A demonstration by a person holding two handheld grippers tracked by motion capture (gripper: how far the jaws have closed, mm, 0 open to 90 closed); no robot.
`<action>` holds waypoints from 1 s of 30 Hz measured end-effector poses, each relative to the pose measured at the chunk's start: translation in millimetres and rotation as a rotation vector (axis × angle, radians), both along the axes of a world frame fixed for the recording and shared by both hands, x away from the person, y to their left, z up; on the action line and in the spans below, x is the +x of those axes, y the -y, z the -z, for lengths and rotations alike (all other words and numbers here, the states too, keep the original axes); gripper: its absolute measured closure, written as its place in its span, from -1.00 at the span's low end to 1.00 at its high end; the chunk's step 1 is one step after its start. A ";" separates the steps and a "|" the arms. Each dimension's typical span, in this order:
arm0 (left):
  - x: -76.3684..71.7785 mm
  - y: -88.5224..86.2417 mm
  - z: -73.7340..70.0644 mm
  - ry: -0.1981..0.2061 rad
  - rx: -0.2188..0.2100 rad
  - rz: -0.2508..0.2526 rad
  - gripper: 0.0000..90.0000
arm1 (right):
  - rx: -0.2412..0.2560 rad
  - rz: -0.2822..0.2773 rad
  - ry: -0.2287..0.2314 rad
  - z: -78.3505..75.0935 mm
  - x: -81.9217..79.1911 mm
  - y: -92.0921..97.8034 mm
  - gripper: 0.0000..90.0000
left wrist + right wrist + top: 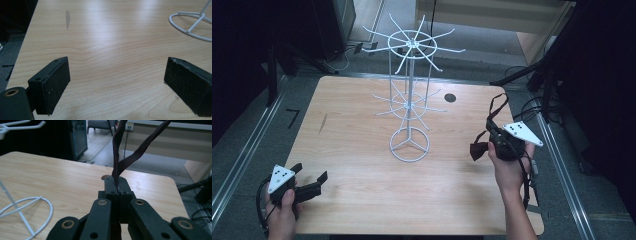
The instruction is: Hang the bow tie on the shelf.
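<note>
Left gripper: held at the table's near left corner, jaws spread wide with bare wood between them. The left gripper view cuts off the right pad and shows a grey scuff on the wood. Wire rack: upright at table centre, well apart from both grippers, with open surface all around its ring base. Right gripper: jaws pressed together on a dark strap, whose loop rises above them. A dark piece hangs beside it; hard to make out.
</note>
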State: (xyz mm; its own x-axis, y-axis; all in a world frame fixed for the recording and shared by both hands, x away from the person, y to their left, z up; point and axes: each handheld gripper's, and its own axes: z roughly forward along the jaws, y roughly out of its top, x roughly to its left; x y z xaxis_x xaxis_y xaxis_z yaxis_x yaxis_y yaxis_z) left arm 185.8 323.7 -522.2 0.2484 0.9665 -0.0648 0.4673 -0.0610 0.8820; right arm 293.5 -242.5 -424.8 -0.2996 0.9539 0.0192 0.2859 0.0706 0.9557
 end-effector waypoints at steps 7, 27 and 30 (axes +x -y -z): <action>-0.3 -0.1 0.0 0.003 0.002 0.001 -0.84 | 0.006 -0.047 0.072 -1.9 -7.8 -15.7 1.00; -0.4 0.2 0.0 0.004 0.001 0.005 -0.84 | 0.117 -0.267 0.153 -2.6 -13.7 -38.1 1.00; -0.4 0.2 0.0 0.005 0.000 0.005 -0.84 | 0.136 -0.291 0.140 -0.9 -12.7 -40.6 1.00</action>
State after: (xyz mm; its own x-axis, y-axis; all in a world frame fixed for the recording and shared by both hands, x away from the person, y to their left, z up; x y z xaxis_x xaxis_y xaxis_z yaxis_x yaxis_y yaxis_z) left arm 185.4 323.5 -522.2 0.2532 0.9653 -0.0639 0.4626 -0.0629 0.8843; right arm 280.8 -201.9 -423.9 -0.5676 0.8194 0.0799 0.1381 -0.0009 0.9904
